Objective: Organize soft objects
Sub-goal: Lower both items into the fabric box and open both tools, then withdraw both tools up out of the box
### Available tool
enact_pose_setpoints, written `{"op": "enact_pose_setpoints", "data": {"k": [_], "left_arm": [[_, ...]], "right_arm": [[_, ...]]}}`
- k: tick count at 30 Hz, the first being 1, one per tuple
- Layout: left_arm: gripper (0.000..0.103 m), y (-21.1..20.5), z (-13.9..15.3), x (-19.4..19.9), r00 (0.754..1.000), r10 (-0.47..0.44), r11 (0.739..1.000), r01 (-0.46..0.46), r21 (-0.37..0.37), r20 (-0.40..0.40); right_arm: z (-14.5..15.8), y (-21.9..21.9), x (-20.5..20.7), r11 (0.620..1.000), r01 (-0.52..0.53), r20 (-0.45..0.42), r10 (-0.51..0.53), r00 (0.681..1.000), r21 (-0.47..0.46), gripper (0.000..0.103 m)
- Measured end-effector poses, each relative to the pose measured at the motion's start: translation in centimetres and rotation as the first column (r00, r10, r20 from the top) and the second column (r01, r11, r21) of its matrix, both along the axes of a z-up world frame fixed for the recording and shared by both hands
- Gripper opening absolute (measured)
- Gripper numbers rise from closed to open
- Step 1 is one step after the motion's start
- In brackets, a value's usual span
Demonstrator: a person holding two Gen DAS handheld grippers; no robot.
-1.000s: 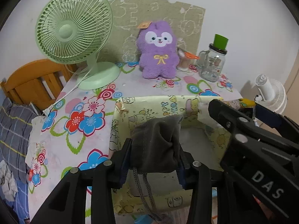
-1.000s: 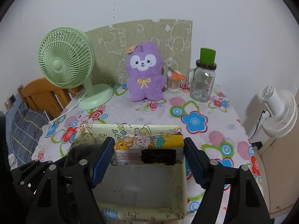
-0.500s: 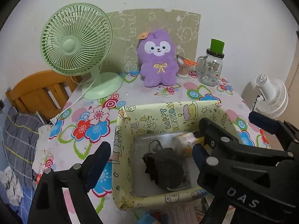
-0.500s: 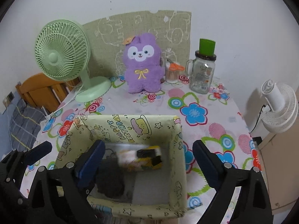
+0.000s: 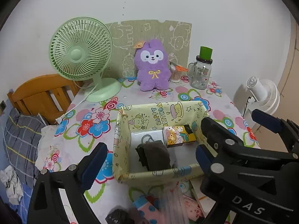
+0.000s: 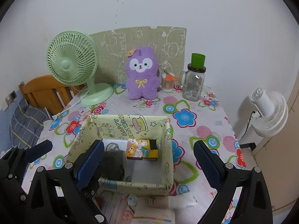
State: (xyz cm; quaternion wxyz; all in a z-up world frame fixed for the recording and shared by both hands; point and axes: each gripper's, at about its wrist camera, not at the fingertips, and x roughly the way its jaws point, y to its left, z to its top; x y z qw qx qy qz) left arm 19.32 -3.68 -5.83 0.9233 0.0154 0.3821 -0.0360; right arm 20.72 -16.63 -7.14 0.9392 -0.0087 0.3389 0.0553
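Note:
A pale yellow cartoon-print box [image 5: 119, 145] [image 6: 168, 149] stands on the flowered table. Inside lie a dark grey cloth pouch [image 5: 155, 155] [image 6: 114, 166] and a yellow cartoon-print tissue pack [image 5: 178, 136] [image 6: 142, 150]. My left gripper [image 5: 147, 165] is open and empty, above the box's near side. My right gripper [image 6: 147, 160] is open and empty, raised over the box; it also shows in the left wrist view [image 5: 243, 136]. A purple plush bunny [image 5: 152, 66] [image 6: 142, 74] sits upright at the back.
A green desk fan [image 5: 82, 56] [image 6: 72, 63] stands back left, a glass jar with green lid [image 5: 201, 71] [image 6: 194, 80] and a cotton-swab cup [image 6: 167, 83] back right. Papers and packets [image 6: 153, 211] lie at the near edge. A white fan [image 6: 267, 110] stands right, a wooden bedframe [image 5: 43, 93] left.
Both grippers opened and let go: the grey pouch and the tissue pack dropped into the box. Both grippers then pulled up and back from the box.

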Motion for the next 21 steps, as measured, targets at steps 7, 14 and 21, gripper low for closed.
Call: {"op": "enact_pose_setpoints", "data": {"k": [7,14,21], "left_arm": [[0.097,-0.2,1.4,-2.5,1.000,-0.002,1.000,0.001,0.003,0.029],[0.097,-0.2,2.3,-5.0,0.999,0.005,1.000,-0.005,0.000,0.051],[0.097,-0.2,2.7,-7.0,0.998,0.001,1.000,-0.001,0.001,0.060]], "right_arm": [[1.5,-0.4,-2.9,1.000,0.009,0.031,-0.008,0.999,-0.004,0.100],[2.6,-0.6,-5.7,1.000,0.016,0.062,-0.015,0.998,-0.010,0.101],[2.8,-0.8,-7.9,1.000,0.018,0.064,-0.018,0.998,0.003,0.102]]}}
